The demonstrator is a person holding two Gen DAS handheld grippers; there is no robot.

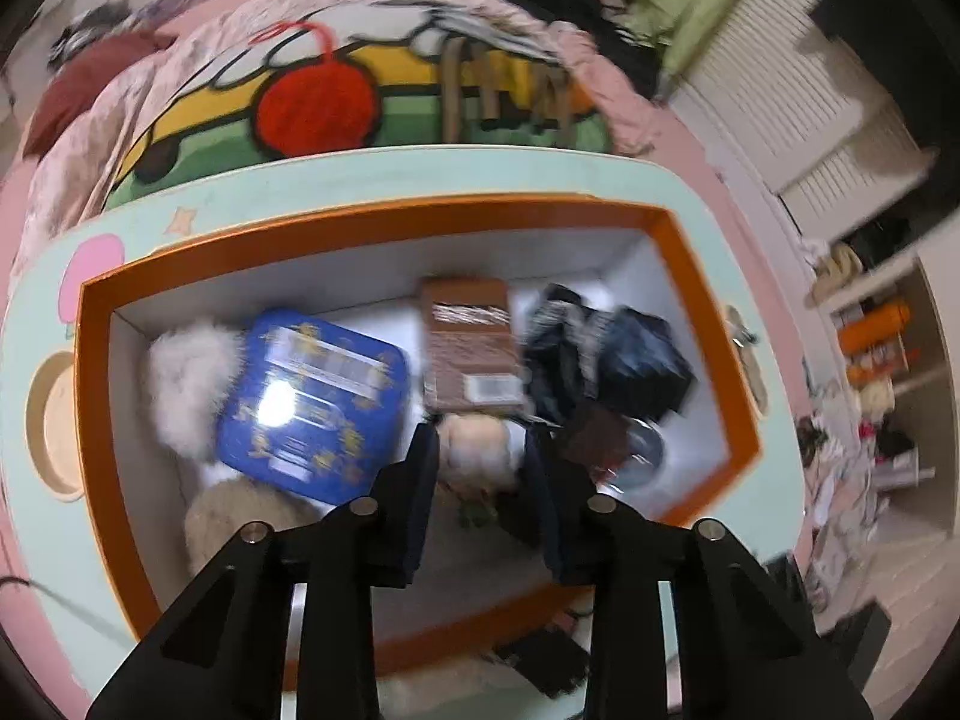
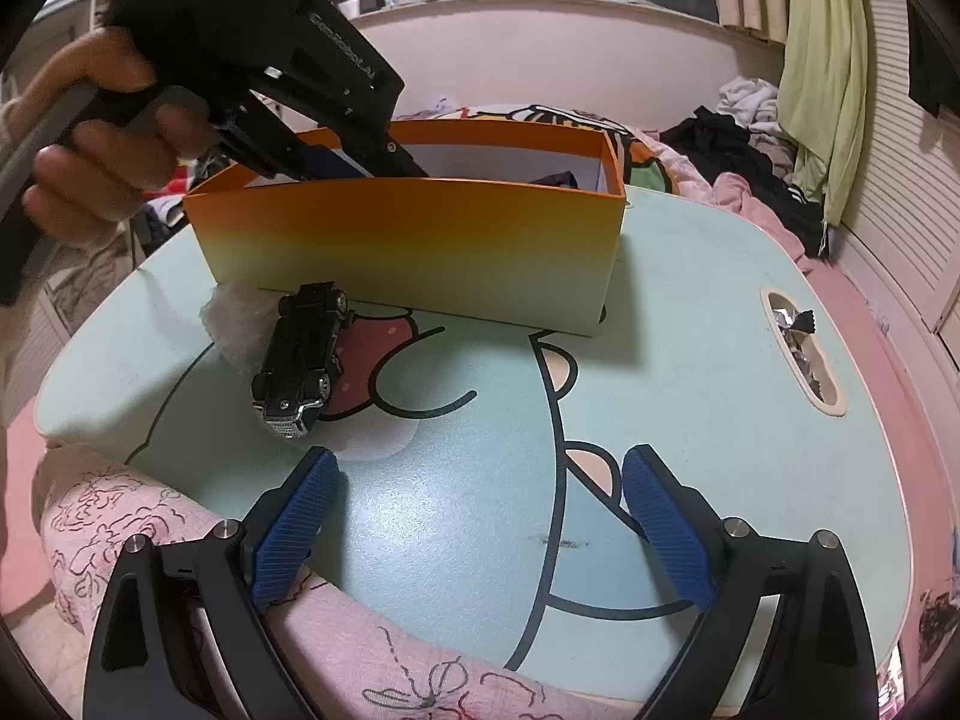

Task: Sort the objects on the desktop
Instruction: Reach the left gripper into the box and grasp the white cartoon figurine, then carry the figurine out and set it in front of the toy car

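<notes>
Desktop objects are sitting partly inside the orange box (image 1: 384, 222) and partly outside it on the pale green cartoon table (image 2: 690, 420). Lying inside the box are a blue tin (image 1: 312, 402), a brown packet (image 1: 471, 348), a white fluffy thing (image 1: 189, 387) and a dark crumpled bundle (image 1: 612, 360). The left gripper (image 1: 483, 450) is hanging over the box's open top with its jaws narrowly parted around a pale soft object (image 1: 480, 444); blur is making it impossible to tell whether they are gripping it. Outside, a black toy car (image 2: 303, 354) is resting just beside the box's near wall, touching a clear plastic wad (image 2: 240, 324). The right gripper (image 2: 480, 516) is hovering low over the table's near edge, spread wide and holding nothing, with the car ahead and to its left.
</notes>
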